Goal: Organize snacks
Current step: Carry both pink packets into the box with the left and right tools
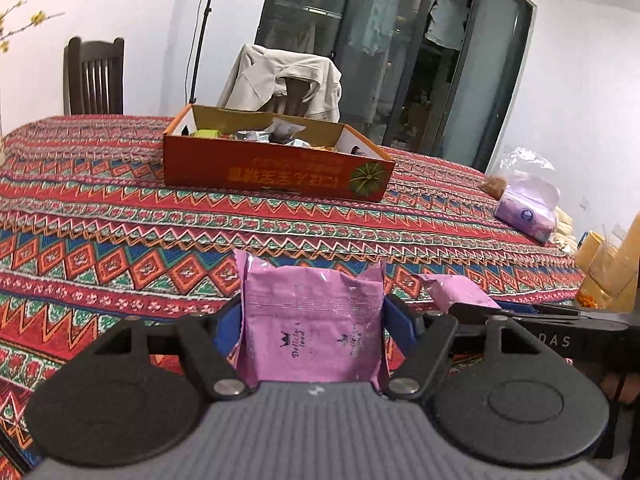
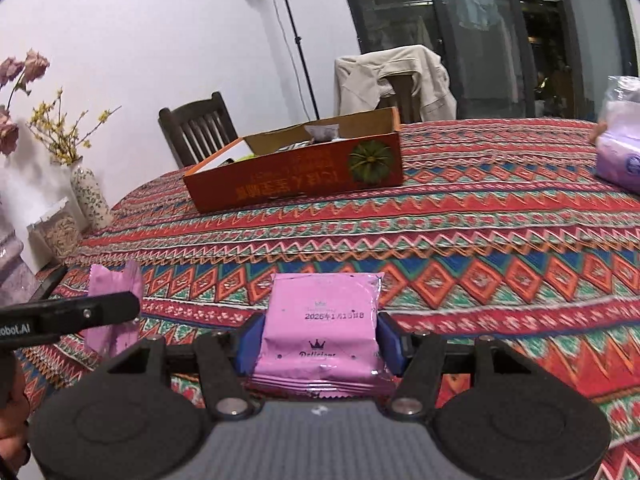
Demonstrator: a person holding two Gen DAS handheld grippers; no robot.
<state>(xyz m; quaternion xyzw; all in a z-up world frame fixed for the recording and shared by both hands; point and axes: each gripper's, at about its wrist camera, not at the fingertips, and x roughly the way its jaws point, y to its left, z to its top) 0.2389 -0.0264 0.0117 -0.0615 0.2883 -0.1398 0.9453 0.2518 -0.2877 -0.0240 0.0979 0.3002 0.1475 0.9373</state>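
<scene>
Each gripper carries one pink snack packet, and both wrist views face the open orange box, which sits in the upper middle of each frame on the patterned tablecloth (image 1: 120, 208).

In the left wrist view, the left gripper (image 1: 314, 316) clamps its pink packet (image 1: 312, 320) by the side edges between the blue pads (image 1: 400, 324), so the flat pouch stands upright at lower centre. The other gripper's packet shows at the lower right edge of that frame.

In the right wrist view, the right gripper (image 2: 320, 336) pinches a second pink packet (image 2: 320, 320) the same way (date stamp facing the camera), again at lower centre.

The orange box (image 1: 276, 168) already holds several wrappers, so it is likely the collecting place; both packets are well short of it, with bare cloth between. Gripping by the edges probably keeps the contents uncrushed and lets the pouches drop cleanly once over the rim.

A tissue pack (image 1: 528, 212) lies at centre right, apart from the box.
</scene>
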